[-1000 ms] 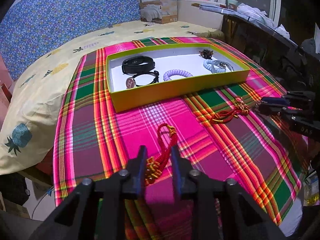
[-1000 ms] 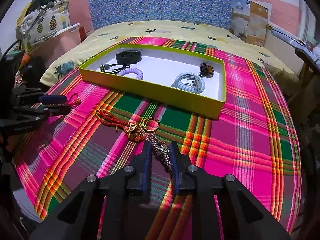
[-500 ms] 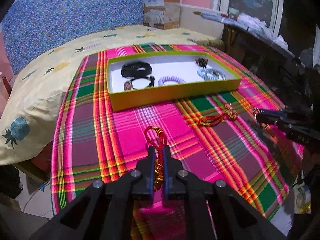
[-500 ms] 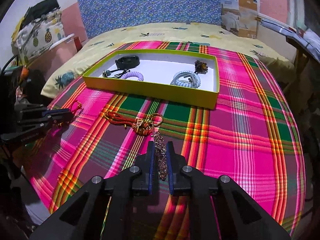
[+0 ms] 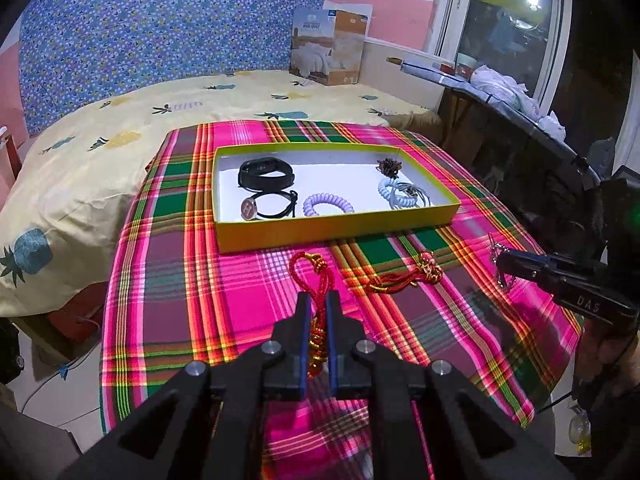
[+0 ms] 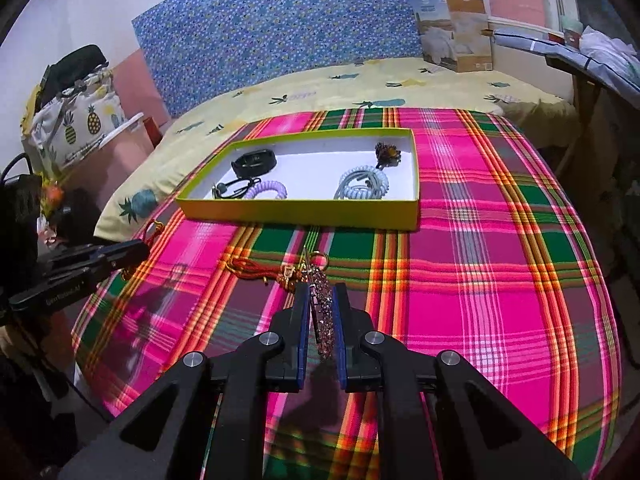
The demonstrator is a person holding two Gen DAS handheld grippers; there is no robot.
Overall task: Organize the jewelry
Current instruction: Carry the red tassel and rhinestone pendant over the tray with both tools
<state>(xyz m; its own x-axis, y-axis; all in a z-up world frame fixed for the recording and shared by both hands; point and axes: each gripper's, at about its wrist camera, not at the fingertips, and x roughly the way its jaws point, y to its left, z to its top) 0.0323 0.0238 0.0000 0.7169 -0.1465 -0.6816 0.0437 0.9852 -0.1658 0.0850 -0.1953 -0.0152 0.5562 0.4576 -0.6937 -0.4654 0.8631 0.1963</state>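
My left gripper [image 5: 318, 298] is shut on a red beaded cord charm [image 5: 316, 259], whose loop sticks out ahead of the fingers over the plaid cloth. My right gripper [image 6: 321, 288] is shut on a sparkly rhinestone keychain [image 6: 323, 308] with a gold ring at its far end. A red knotted tassel [image 5: 408, 278] lies on the cloth between the two grippers, touching the keychain's ring in the right wrist view. Beyond them sits the yellow-green box [image 5: 336, 234], holding a black band [image 5: 266, 172], a watch [image 5: 272, 206], a purple coil [image 5: 328, 206], pale blue coils [image 5: 402, 196] and a brown ornament [image 5: 389, 167].
The plaid cloth [image 6: 480, 280] covers a small table against a bed with a pineapple-print sheet [image 5: 120, 152]. A dark desk [image 5: 520, 152] stands at the right. A cardboard package [image 5: 328, 52] rests on the bed's far side. A pineapple-print bag [image 6: 76, 124] sits left.
Both grippers closed, the left on the red cord charm and the right on the sparkly keychain. Both then rose and drew back from the box.
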